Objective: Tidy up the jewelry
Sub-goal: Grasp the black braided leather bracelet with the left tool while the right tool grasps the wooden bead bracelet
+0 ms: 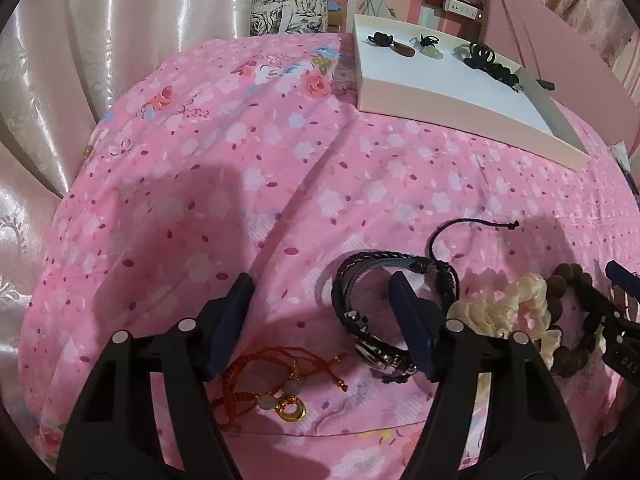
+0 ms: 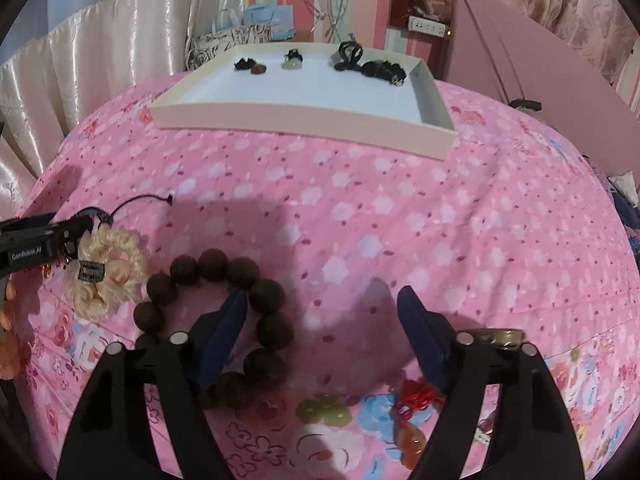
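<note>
My left gripper (image 1: 322,292) is open and empty, low over the pink floral cloth. A black leather bracelet (image 1: 384,300) lies around its right finger, and a red cord bracelet with gold charm (image 1: 276,380) lies between the fingers. My right gripper (image 2: 322,308) is open and empty. Its left finger sits inside the ring of a brown wooden bead bracelet (image 2: 224,320). A cream scrunchie (image 2: 106,276) lies left of the beads; it also shows in the left wrist view (image 1: 504,304). A red cord with orange pendant (image 2: 416,416) lies by the right finger.
A shallow white box (image 2: 304,114) stands at the back of the cloth with several dark cords and pendants along its far side; it also shows in the left wrist view (image 1: 460,116). A pink lid (image 2: 552,92) leans at the right. Curtains hang at the left.
</note>
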{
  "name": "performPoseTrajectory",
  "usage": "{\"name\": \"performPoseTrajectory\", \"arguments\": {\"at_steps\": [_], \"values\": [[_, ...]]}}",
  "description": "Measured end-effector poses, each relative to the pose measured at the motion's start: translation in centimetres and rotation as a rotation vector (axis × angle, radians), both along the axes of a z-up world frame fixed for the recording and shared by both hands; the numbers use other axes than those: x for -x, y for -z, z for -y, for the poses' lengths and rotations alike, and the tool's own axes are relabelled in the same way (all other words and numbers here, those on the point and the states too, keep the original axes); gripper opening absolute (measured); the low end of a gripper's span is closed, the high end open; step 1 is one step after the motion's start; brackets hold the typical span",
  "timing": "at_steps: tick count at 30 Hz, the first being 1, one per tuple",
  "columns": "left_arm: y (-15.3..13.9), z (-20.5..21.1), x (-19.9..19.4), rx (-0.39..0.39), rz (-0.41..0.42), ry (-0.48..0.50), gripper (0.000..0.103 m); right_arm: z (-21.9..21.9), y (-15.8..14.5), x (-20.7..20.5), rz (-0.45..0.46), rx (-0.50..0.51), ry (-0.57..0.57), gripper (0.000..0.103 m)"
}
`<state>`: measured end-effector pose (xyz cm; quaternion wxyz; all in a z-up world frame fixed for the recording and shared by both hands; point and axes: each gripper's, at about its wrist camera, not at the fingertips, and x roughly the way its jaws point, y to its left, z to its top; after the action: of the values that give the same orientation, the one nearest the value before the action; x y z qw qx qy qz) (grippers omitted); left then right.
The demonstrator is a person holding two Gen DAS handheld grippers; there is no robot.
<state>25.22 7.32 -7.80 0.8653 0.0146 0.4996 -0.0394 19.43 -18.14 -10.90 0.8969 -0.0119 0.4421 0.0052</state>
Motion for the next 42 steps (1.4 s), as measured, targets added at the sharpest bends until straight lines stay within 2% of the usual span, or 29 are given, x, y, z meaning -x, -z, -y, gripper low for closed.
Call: {"name": "performPoseTrajectory", "arguments": {"at_steps": [6, 12, 17, 25, 35, 42], "values": [[0.2, 0.4, -0.7, -0.025, 0.008, 0.018, 0.068, 0.1, 0.5, -0.1, -0.010, -0.010, -0.005, 0.072], [0.1, 0.9, -0.3, -0.049, 0.020, 0.034, 0.054, -0.1, 0.5, 0.1, -0.005, 0.001, -0.013, 0.067], [0.2, 0.6, -0.1, -0.056, 0.025, 0.026, 0.045, -0.5, 0.5, 0.3, 0.000, -0.001, -0.034, 0.056], [-0.1, -0.4, 0.3, -0.057, 0.036, -0.011, 0.025, 0.0, 0.3, 0.5, 0.008, -0.037, -0.027, 0.024], [-0.2, -0.7, 0.6, -0.059, 0.049, -0.025, 0.014, 0.0, 0.3, 0.6, 0.019, -0.037, -0.023, 0.023], [-0.7, -1.2, 0.8, -0.034, 0.066, -0.040, 0.007, 0.1, 0.3, 0.6, 0.021, -0.044, -0.023, 0.023]]}}
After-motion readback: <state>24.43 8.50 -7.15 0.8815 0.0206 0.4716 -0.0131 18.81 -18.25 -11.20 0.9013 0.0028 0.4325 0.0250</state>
